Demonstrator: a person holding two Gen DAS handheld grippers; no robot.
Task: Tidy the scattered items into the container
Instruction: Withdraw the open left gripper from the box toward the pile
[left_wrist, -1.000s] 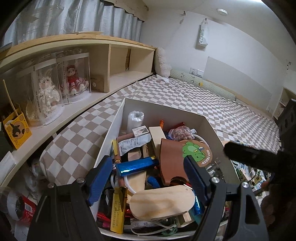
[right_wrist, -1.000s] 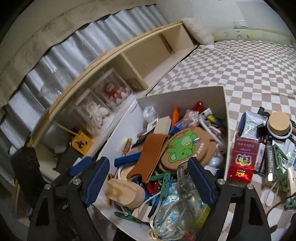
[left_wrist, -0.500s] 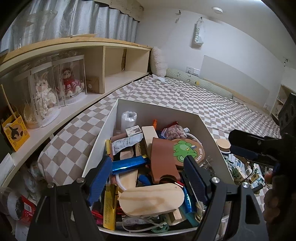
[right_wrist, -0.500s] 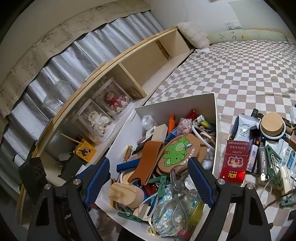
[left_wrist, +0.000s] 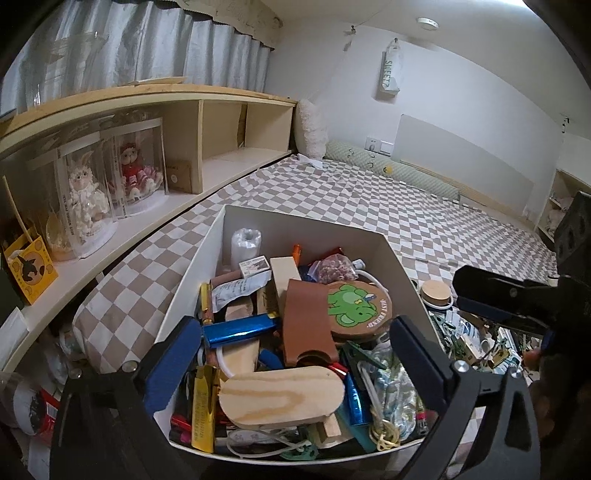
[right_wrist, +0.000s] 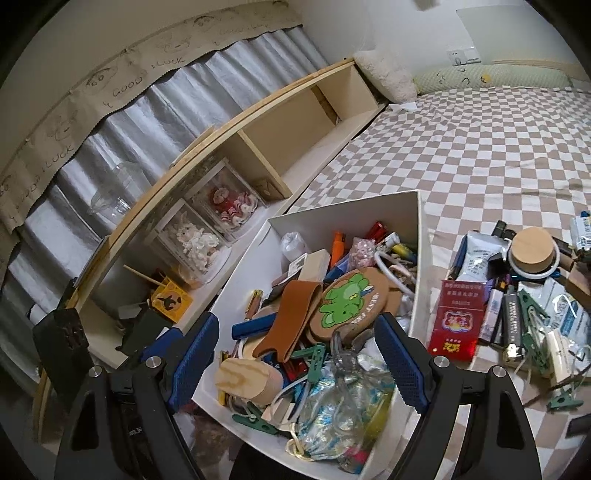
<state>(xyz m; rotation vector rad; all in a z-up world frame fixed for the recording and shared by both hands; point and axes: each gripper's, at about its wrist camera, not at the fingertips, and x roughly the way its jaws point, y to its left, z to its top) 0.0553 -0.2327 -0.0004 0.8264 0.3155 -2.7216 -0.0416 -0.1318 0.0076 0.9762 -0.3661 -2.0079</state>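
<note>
I see one white box (right_wrist: 421, 236), two doll cases (left_wrist: 110, 177) on the shelf, one frog coaster (right_wrist: 349, 299), one red packet (right_wrist: 458, 321), one wooden lid (right_wrist: 532, 245) and my two grippers (left_wrist: 291, 354).

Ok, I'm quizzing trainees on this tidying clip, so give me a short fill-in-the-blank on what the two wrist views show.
1. The round coaster in the white box shows a ____ elephant.
2. The red packet lies ____ the box, on the checked cover.
3. The jaws of the left gripper stand ____, gripping nothing.

Missing words: green; outside; open
</note>
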